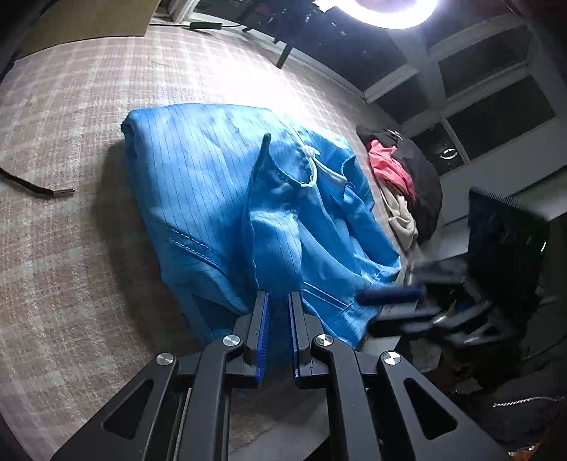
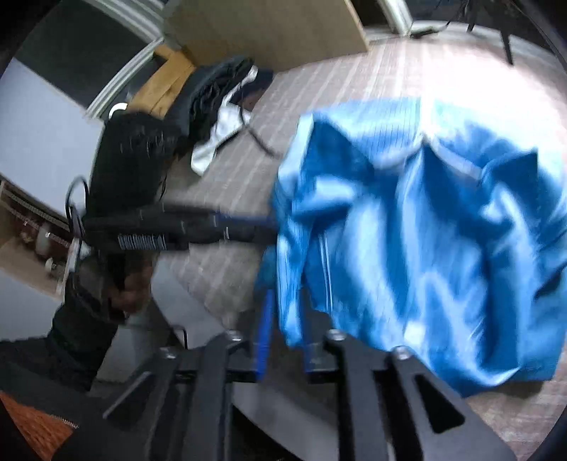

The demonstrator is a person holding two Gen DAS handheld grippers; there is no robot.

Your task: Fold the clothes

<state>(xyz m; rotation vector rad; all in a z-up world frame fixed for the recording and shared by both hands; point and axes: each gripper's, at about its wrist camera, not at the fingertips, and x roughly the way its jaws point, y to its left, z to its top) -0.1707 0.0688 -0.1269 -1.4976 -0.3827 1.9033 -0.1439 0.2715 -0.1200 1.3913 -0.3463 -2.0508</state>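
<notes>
A blue pinstriped garment (image 1: 198,184) lies crumpled on the plaid-covered table (image 1: 71,248). My left gripper (image 1: 278,296) is at the garment's near edge, its blue pads nearly together with a raised fold of the fabric pinched between them. In the right wrist view, which is blurred, the same garment (image 2: 407,230) fills the right half. My right gripper (image 2: 287,301) has a loose corner of it hanging between pads that stand apart. The left gripper (image 2: 248,227) reaches the cloth's left edge there, held by a gloved hand (image 2: 131,283). The right gripper (image 1: 389,296) shows as a blur at the garment's right edge.
A pile of pink, black and beige clothes (image 1: 400,177) lies at the table's far right. Dark and white clothes (image 2: 219,106) lie near a cardboard sheet (image 2: 265,32). A dark cord (image 1: 35,188) lies at the left. A bright ring lamp (image 1: 389,10) glares overhead.
</notes>
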